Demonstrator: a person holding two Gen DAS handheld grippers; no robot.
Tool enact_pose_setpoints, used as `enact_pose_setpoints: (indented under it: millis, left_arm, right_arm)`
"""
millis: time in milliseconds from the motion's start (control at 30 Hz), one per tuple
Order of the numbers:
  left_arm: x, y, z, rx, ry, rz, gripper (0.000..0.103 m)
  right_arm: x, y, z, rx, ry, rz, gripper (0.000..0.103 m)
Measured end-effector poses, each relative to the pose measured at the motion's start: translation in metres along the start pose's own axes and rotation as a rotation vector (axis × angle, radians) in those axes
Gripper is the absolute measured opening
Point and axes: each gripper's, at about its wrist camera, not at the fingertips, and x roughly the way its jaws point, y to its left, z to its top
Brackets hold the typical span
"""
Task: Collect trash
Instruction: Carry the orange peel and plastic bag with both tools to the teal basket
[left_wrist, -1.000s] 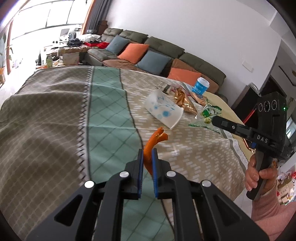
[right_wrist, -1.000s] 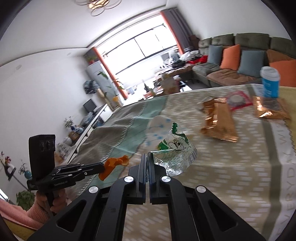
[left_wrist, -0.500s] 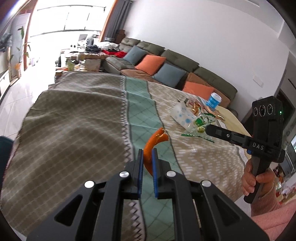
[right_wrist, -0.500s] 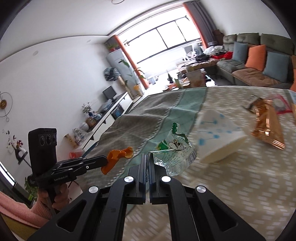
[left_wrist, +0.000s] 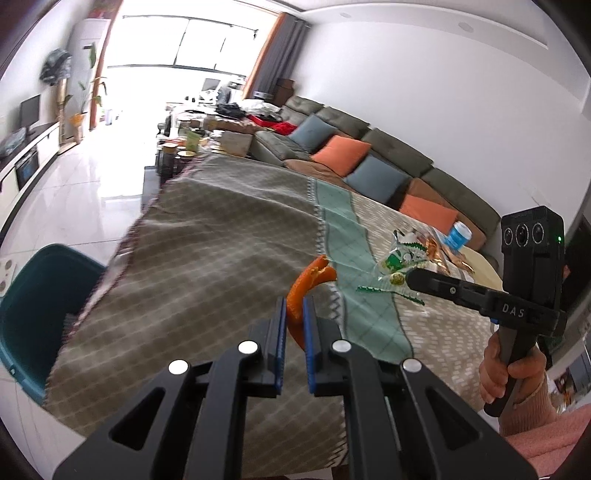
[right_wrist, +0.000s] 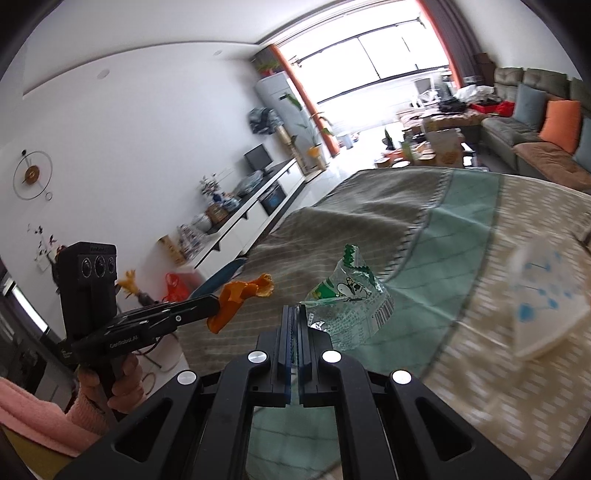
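Observation:
My left gripper (left_wrist: 294, 303) is shut on a curled strip of orange peel (left_wrist: 308, 282), held in the air above the tablecloth. From the right wrist view the same peel (right_wrist: 242, 295) sticks out of the left gripper (right_wrist: 216, 308) at lower left. My right gripper (right_wrist: 294, 314) is shut on a clear and green snack wrapper (right_wrist: 347, 302), also lifted off the table. That wrapper (left_wrist: 400, 258) shows in the left wrist view at the tip of the right gripper (left_wrist: 410, 278). A teal bin (left_wrist: 33, 302) stands on the floor by the table's left end.
The table wears a brown, teal and beige cloth (left_wrist: 221, 251). On it lie a tipped white paper cup (right_wrist: 546, 302), gold foil wrappers (left_wrist: 448, 254) and a blue cup (left_wrist: 458, 234). A long sofa (left_wrist: 369, 162) runs behind; a white TV cabinet (right_wrist: 251, 218) lines the far wall.
Both grippers have swung leftward along the table while keeping their loads. The teal bin has come into the left wrist view, and the cup and foil wrappers have slid off to the right.

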Motion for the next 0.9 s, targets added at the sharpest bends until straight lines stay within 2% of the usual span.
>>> enact_pose_setpoints:
  millis: [433, 900]
  left_arm:
    - [-0.046, 0.056, -0.004, -0.096, -0.083, 0.111, 0.01]
    - [-0.083, 0.106, -0.008, -0.172, -0.143, 0.22, 0.01]
  right_arm:
    - [0.057, 0.048, 0.015, -0.097, 0.091, 0.127, 0.003]
    - [0.106, 0.09, 0.028, -0.176, 0.166, 0.214, 0.003]
